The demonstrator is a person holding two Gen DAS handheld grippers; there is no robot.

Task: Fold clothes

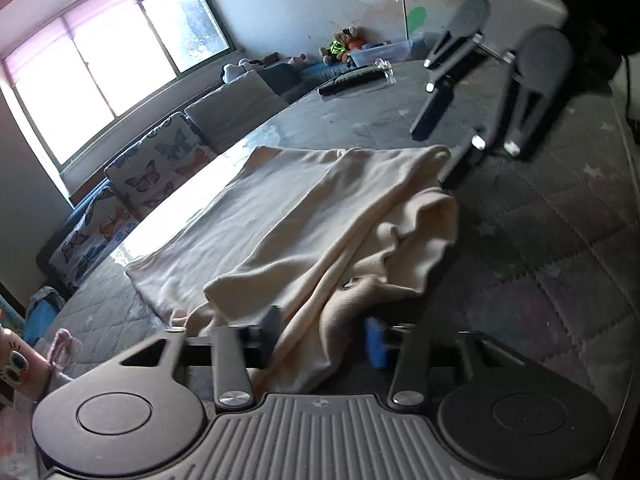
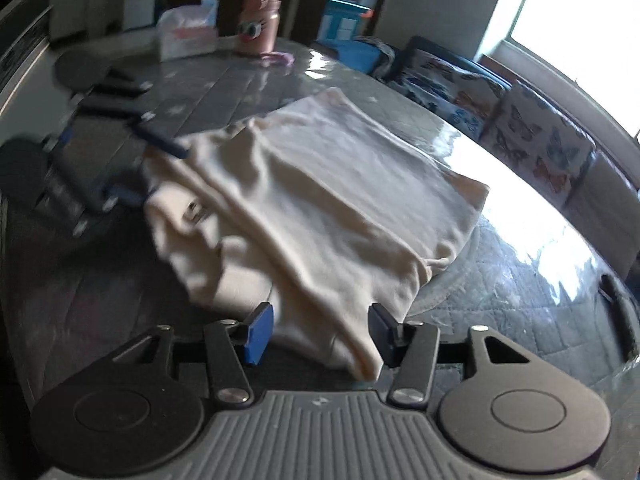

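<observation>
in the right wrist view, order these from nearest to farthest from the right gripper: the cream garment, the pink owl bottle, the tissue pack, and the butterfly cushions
From the right gripper:
1. Cream garment, lying between the jaws, centre.
2. Butterfly cushions, along the table's right edge.
3. Pink owl bottle and tissue pack, side by side at the table's far end; too close to call.

No readable text, label, brand or number shows in either view.
</observation>
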